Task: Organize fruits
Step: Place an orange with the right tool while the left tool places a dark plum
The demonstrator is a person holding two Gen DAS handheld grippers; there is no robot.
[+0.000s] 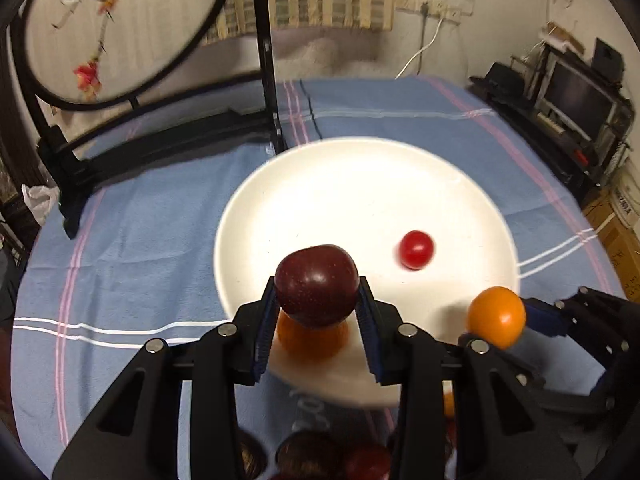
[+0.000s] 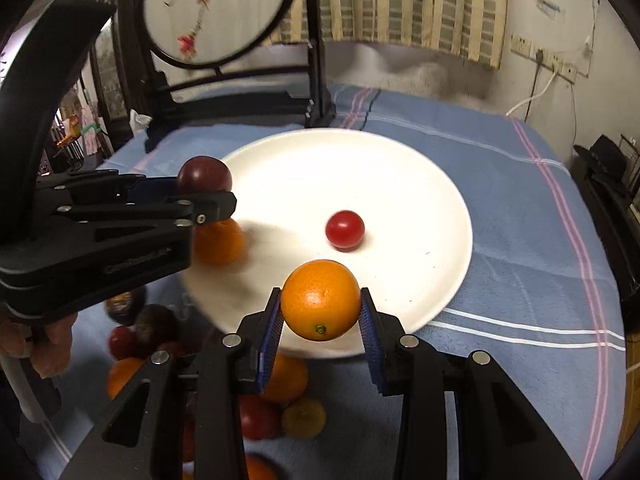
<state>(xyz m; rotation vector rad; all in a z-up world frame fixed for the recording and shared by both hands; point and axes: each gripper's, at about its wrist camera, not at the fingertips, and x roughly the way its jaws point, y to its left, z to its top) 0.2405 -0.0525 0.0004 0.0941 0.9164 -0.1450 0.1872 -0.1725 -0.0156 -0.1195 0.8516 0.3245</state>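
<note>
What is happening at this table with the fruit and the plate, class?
A person is sorting fruit with two tools. The left hand-held gripper is shut on a dark red plum, and the right hand-held gripper is shut on an orange; both hang over the near edge of the white plate. On the plate lie a small red tomato and another orange. More fruit waits in a pile on the blue cloth.

Room setting — a table under a blue striped cloth (image 2: 520, 216), a round embroidered screen (image 1: 120, 28) on a dark stand, striped curtains (image 2: 420, 4), and pale walls with a socket strip (image 2: 544, 60).
</note>
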